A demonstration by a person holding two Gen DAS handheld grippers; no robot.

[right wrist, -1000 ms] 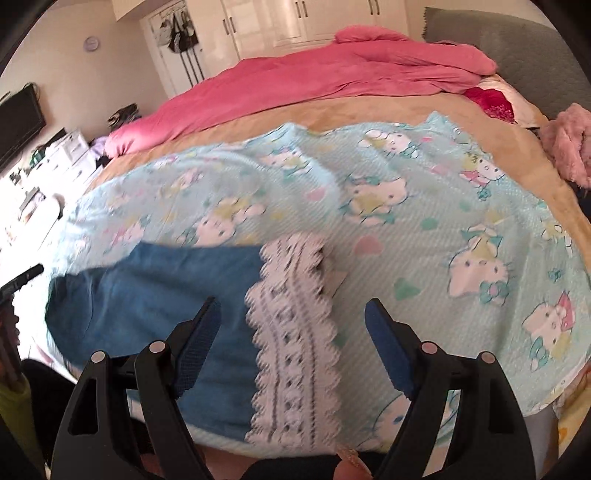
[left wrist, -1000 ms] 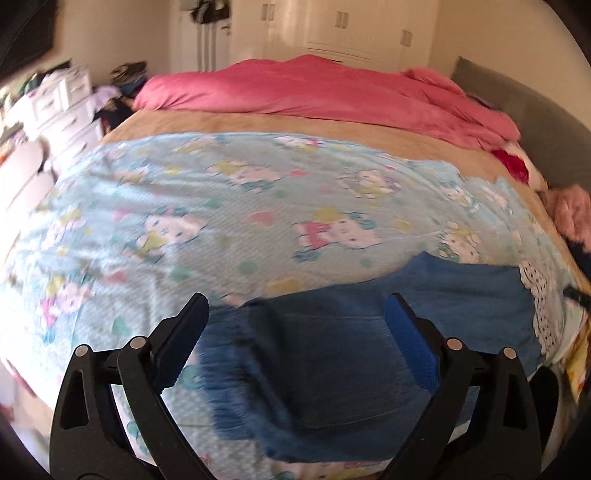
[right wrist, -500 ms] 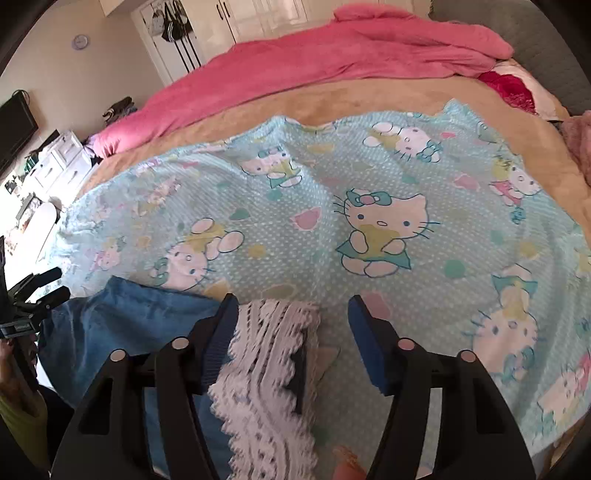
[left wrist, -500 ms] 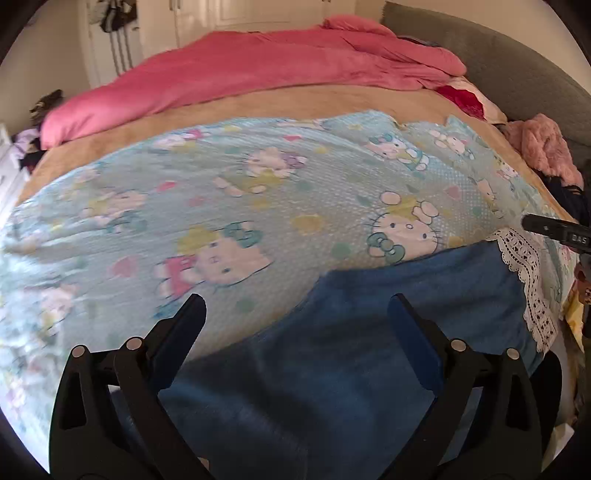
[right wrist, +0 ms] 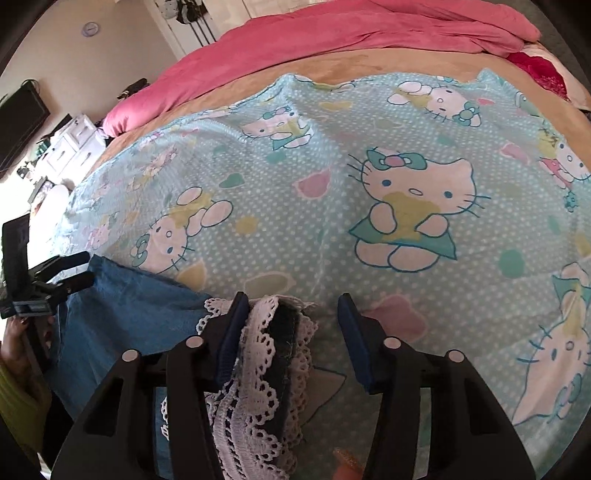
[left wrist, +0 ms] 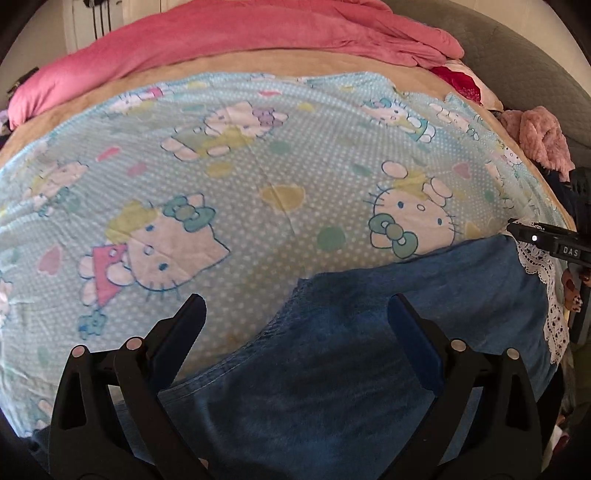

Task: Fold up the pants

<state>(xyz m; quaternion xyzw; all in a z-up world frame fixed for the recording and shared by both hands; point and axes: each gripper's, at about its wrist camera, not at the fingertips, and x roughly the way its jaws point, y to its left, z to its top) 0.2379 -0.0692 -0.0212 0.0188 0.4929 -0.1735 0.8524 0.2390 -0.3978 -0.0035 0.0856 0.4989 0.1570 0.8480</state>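
Right tongs [right wrist: 290, 325] closing over the pants' [right wrist: 125, 310] white lace hem [right wrist: 266, 369]; hem between the pads, left pad touching it, right pad clear. Only the right view shows this lace close. Left tongs [left wrist: 295, 325] spread wide above blue denim, gripping nothing. Pants lie at the bed's near edge on the cartoon-cat blanket [left wrist: 258, 177]. Left view alone shows "DAS" on the other tool. Blanket open beyond; pink duvet [left wrist: 221, 33] far.

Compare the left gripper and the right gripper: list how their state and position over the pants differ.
The left gripper is wide open over plain blue denim of the pants; the right gripper is narrower, its jaws closing around the lace hem, not yet pinched. The left grips nothing; the right has fabric between its fingers. Both point down at the bed.
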